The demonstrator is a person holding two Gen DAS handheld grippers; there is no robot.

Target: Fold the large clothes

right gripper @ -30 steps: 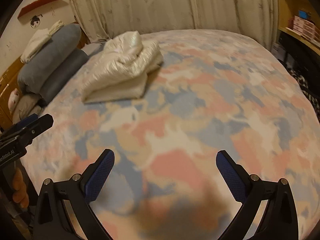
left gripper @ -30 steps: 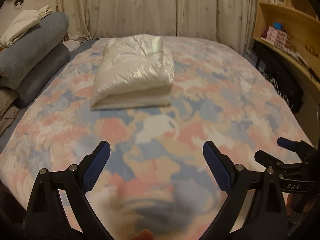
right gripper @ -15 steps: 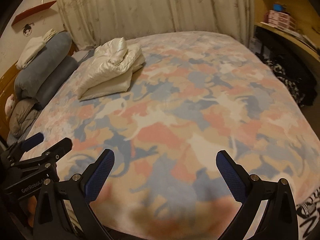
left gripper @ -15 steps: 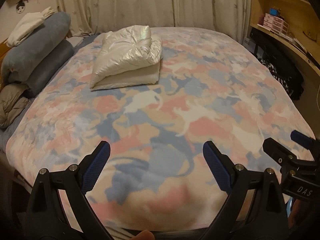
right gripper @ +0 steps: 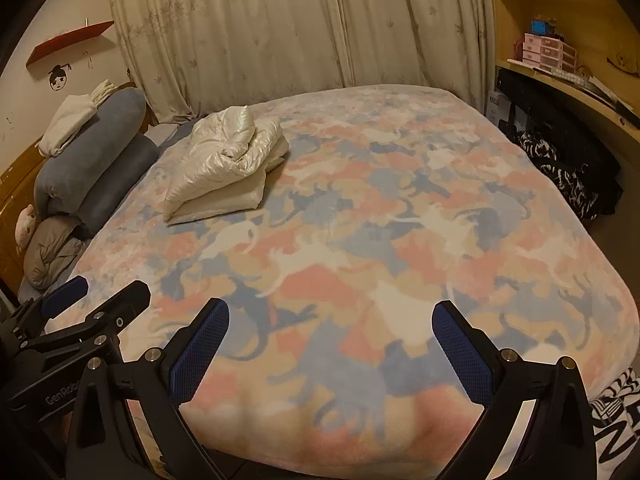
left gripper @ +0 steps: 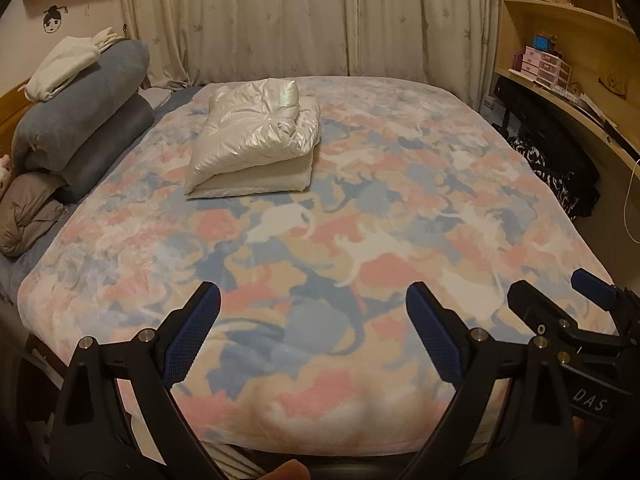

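A shiny white puffer jacket point(left gripper: 256, 140) lies folded in a thick stack on the far left part of the bed point(left gripper: 400, 208); it also shows in the right wrist view point(right gripper: 228, 164). My left gripper point(left gripper: 312, 336) is open and empty above the bed's near edge, far from the jacket. My right gripper point(right gripper: 330, 354) is open and empty, also at the near edge. The right gripper shows at the right of the left wrist view point(left gripper: 560, 320), and the left gripper at the left of the right wrist view point(right gripper: 96, 304).
The bed has a pink, blue and cream patterned blanket. Rolled grey bedding point(left gripper: 80, 128) with white cloth on top is stacked at the left headboard. A wooden shelf desk point(left gripper: 560, 92) with boxes and dark clothes point(left gripper: 560, 168) stands at the right. Curtains hang behind.
Both grippers have pulled back and up from the bed towards its near edge. The jacket now looks smaller and farther away. Both stay open.
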